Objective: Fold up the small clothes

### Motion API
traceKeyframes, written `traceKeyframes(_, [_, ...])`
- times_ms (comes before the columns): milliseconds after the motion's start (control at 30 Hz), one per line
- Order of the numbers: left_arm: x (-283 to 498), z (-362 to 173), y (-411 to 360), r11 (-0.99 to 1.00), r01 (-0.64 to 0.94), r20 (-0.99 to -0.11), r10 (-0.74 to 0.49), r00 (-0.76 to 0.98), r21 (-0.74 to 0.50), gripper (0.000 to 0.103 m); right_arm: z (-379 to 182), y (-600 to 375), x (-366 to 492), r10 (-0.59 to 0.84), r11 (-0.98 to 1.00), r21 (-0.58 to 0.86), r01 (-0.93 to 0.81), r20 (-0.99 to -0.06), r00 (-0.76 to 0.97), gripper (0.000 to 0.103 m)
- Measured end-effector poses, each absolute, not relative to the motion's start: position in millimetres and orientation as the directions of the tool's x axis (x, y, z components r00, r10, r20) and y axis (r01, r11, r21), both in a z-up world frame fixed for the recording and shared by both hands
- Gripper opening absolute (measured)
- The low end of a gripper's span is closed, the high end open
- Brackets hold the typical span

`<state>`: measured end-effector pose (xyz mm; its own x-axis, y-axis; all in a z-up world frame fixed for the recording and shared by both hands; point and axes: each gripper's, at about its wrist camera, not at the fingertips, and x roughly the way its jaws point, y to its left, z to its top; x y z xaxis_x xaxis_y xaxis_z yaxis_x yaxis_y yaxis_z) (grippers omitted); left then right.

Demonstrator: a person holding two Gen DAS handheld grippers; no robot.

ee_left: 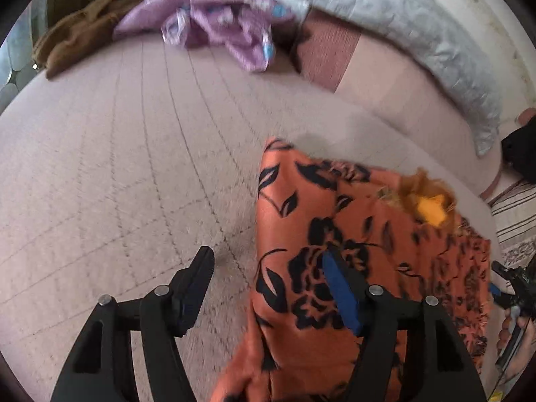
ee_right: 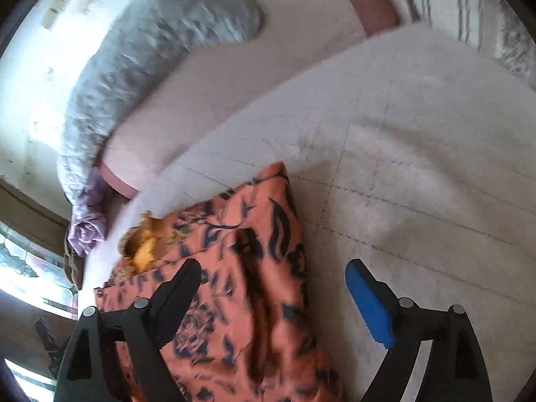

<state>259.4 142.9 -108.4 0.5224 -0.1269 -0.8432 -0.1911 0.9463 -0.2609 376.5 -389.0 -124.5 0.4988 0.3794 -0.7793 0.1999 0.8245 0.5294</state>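
Note:
An orange garment with a black floral print (ee_left: 335, 241) lies folded on the pale quilted bed cover (ee_left: 117, 167); a yellow tag shows at its neck (ee_left: 430, 209). My left gripper (ee_left: 268, 261) is open and hovers over the garment's left edge, its right finger above the cloth. In the right wrist view the same garment (ee_right: 241, 254) lies low and left of centre. My right gripper (ee_right: 271, 274) is open above its right edge, with the left finger over the cloth and the blue-padded right finger (ee_right: 368, 305) over bare bed cover (ee_right: 418, 167).
A purple garment (ee_left: 221, 23) and a brown one (ee_left: 87, 26) lie at the far side of the bed. A grey fluffy pillow (ee_left: 418, 33) runs along the back right, also in the right wrist view (ee_right: 140, 77). The other gripper (ee_left: 516, 288) shows at the right edge.

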Motion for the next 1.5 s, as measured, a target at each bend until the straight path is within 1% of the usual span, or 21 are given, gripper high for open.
traceKeyframes(33, [262,-108,140,0.954,-0.174,-0.842,-0.119,0.526,-0.243,0.008,-133,-384,386,0.415,0.812,0.551,0.194,-0.778,0.472,0.052])
traceKeyframes(67, [264,-103,136,0.959,-0.143,-0.840,-0.136,0.525,-0.244,0.007,-137,-378,392,0.430,0.819,0.546,0.178,-0.789,0.438,0.029])
traceKeyframes(100, [262,-95,135,0.961,-0.135,-0.819,-0.125,0.560,-0.240,0.007,-134,-368,396,0.411,0.848,0.508,0.153,-0.811,0.417,0.020])
traceKeyframes(167, [257,-81,133,0.964,-0.116,-0.776,-0.119,0.619,-0.241,0.007,-116,-358,394,0.354,0.889,0.444,0.112,-0.822,0.446,0.017])
traceKeyframes(233, [266,-98,133,0.970,-0.137,-0.804,-0.084,0.589,-0.201,0.007,-107,-368,391,0.310,0.890,0.434,0.141,-0.802,0.511,0.012])
traceKeyframes(267, [274,-121,137,0.967,-0.164,-0.846,-0.083,0.527,-0.197,0.010,-113,-372,396,0.278,0.897,0.408,0.172,-0.821,0.498,0.012])
traceKeyframes(300, [272,-122,138,0.966,-0.163,-0.828,-0.077,0.555,-0.199,0.012,-135,-379,402,0.266,0.894,0.390,0.221,-0.858,0.439,0.015])
traceKeyframes(333, [271,-117,135,0.973,-0.153,-0.827,-0.059,0.559,-0.173,0.012,-147,-387,402,0.307,0.865,0.439,0.243,-0.846,0.436,0.015])
traceKeyframes(367, [269,-112,132,0.976,-0.149,-0.826,-0.047,0.562,-0.157,0.013,-145,-392,399,0.327,0.845,0.474,0.246,-0.824,0.463,0.021])
traceKeyframes(400, [267,-108,131,0.979,-0.143,-0.824,-0.039,0.565,-0.144,0.016,-140,-398,394,0.347,0.817,0.514,0.260,-0.799,0.491,0.042])
traceKeyframes(433, [265,-105,131,0.980,-0.145,-0.825,-0.030,0.565,-0.135,0.024,-134,-401,390,0.345,0.810,0.523,0.265,-0.791,0.504,0.062])
traceKeyframes(467, [259,-101,134,0.979,-0.145,-0.826,-0.036,0.563,-0.142,0.035,-128,-403,385,0.333,0.818,0.516,0.254,-0.785,0.521,0.083])
traceKeyframes(533, [244,-93,138,0.978,-0.125,-0.815,-0.065,0.576,-0.166,0.048,-114,-407,366,0.300,0.825,0.508,0.249,-0.766,0.569,0.083])
traceKeyframes(633, [203,-79,143,0.982,-0.095,-0.794,-0.071,0.603,-0.160,0.054,-105,-409,332,0.367,0.807,0.555,0.200,-0.737,0.567,0.083])
traceKeyframes(733, [143,-72,158,0.966,-0.113,-0.788,-0.119,0.603,-0.233,0.063,-108,-405,289,0.409,0.809,0.566,0.160,-0.736,0.539,0.083])
traceKeyframes(933, [39,-88,165,0.931,-0.170,-0.811,-0.180,0.556,-0.324,0.063,-123,-415,175,0.455,0.800,0.577,0.163,-0.762,0.461,0.082])
traceKeyframes(1167, [-30,-96,145,0.912,-0.216,-0.828,-0.192,0.526,-0.349,0.065,-117,-420,82,0.548,0.733,0.661,0.162,-0.714,0.435,0.081])
traceKeyframes(1233, [-42,-97,139,0.897,-0.235,-0.825,-0.206,0.527,-0.374,0.065,-117,-411,67,0.577,0.722,0.676,0.146,-0.705,0.412,0.073])
traceKeyframes(1300, [-51,-98,135,0.893,-0.260,-0.833,-0.194,0.518,-0.369,0.065,-119,-404,56,0.579,0.730,0.668,0.143,-0.716,0.390,0.059])
traceKeyframes(1400, [-64,-100,128,0.891,-0.265,-0.849,-0.205,0.487,-0.368,0.065,-125,-406,39,0.574,0.721,0.672,0.171,-0.717,0.396,0.055])
traceKeyframes(1500, [-69,-103,123,0.898,-0.272,-0.861,-0.188,0.473,-0.346,0.065,-128,-407,31,0.578,0.712,0.680,0.179,-0.710,0.402,0.055])
